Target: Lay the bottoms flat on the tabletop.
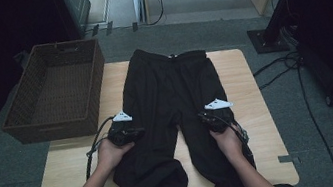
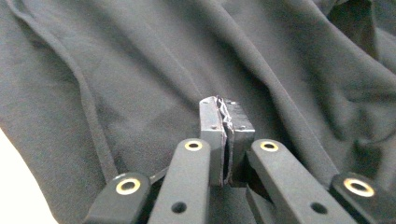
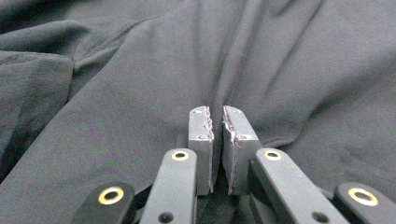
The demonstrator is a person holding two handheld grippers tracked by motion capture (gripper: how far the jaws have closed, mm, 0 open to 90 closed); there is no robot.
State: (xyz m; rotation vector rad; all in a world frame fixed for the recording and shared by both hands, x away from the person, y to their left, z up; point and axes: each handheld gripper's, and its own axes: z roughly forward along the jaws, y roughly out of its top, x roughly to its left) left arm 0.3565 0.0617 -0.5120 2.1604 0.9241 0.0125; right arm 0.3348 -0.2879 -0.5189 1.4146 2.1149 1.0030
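Observation:
A pair of black trousers [image 1: 168, 85] lies flat on the wooden table [image 1: 254, 110], waistband at the far edge, and its leg ends hang over the near edge. My left gripper [image 1: 126, 127] rests on the left leg near the thigh. In the left gripper view its jaws [image 2: 225, 105] are shut together above the dark cloth [image 2: 140, 70], with no fabric seen between them. My right gripper [image 1: 213, 115] sits on the right leg. Its jaws [image 3: 215, 112] are shut on a ridge of trouser fabric [image 3: 140, 93], and creases run out from the tips.
A brown wicker basket [image 1: 60, 124] stands at the table's left side, overhanging its edge. Cables [image 1: 281, 62] trail over the grey floor on the right, beside a black stand base [image 1: 267, 39]. Bare wood shows to the right of the trousers.

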